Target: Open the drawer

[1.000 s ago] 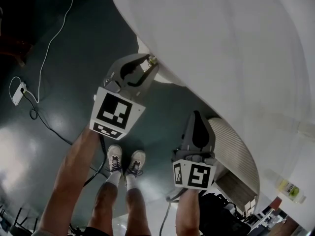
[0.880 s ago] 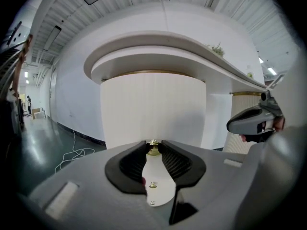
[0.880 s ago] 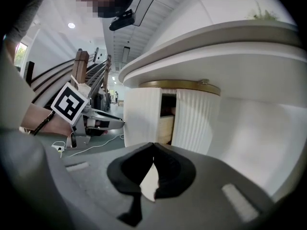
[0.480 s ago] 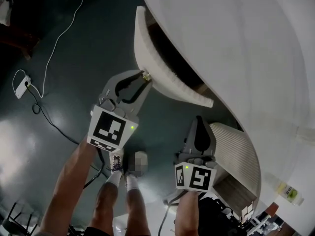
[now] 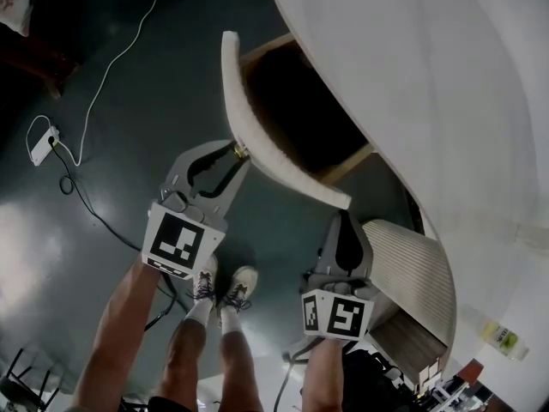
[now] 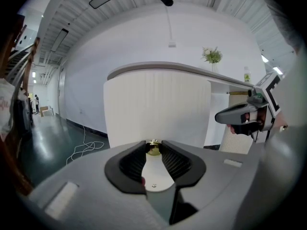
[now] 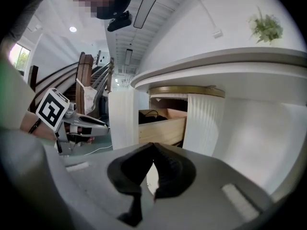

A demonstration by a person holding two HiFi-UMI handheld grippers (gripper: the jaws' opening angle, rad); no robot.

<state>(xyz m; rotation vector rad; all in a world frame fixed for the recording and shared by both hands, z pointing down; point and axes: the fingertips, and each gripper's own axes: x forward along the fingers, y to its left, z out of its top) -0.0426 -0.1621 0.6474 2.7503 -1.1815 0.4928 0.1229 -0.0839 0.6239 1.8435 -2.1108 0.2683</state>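
Right gripper view, open drawer (image 7: 163, 131), black cord (image 7: 152, 114) inside

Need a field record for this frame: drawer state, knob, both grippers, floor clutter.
drawer: pulled well out from under the white counter, dark inside showing
knob: small, brass, on the drawer front
left gripper: shut on the knob
right gripper: jaws together, nothing between them, close to the end of the drawer front
floor: white cable, power strip, the person's shoes
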